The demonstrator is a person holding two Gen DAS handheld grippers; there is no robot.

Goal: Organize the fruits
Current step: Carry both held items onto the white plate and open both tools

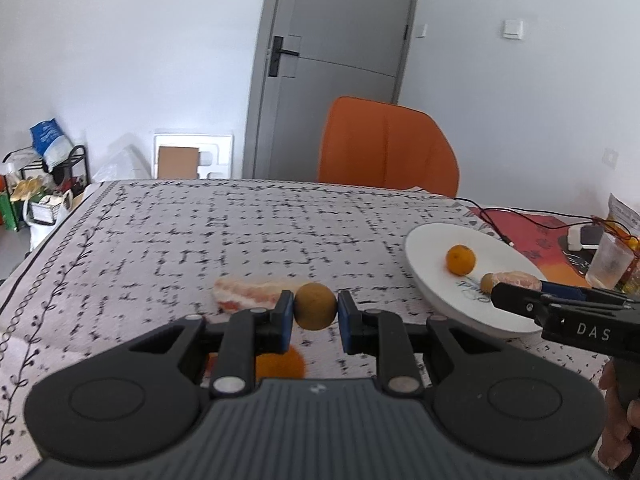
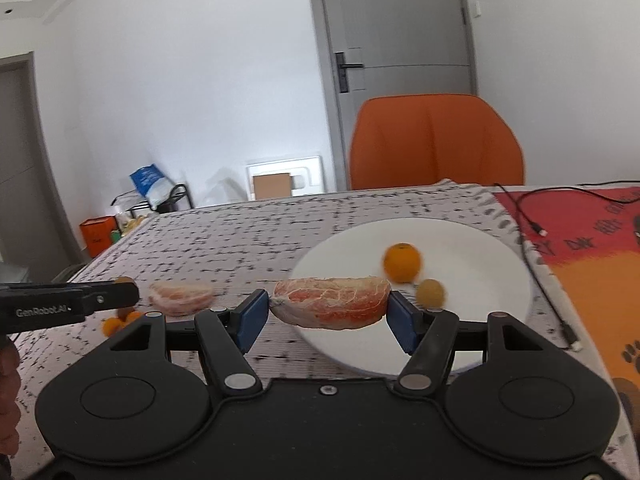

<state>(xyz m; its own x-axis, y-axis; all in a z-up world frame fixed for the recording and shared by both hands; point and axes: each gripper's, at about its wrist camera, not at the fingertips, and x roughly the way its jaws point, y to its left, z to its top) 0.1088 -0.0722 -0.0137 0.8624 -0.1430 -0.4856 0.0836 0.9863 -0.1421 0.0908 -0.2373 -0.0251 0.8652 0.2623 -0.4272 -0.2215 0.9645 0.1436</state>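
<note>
A brown fruit is being held in the left gripper; a segment is being clamped by the right gripper over the plate. Two fruits are already lying there; another segment at frame centre and small oranges are being left on the worktop.

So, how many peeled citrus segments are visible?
2. One segment is held in the right claw by the plate; the other segment lies on the tablecloth. More may be hidden.

Both wrist cameras sat low over the patterned tablecloth, facing the orange chair and grey door; both shared the white plate.
</note>
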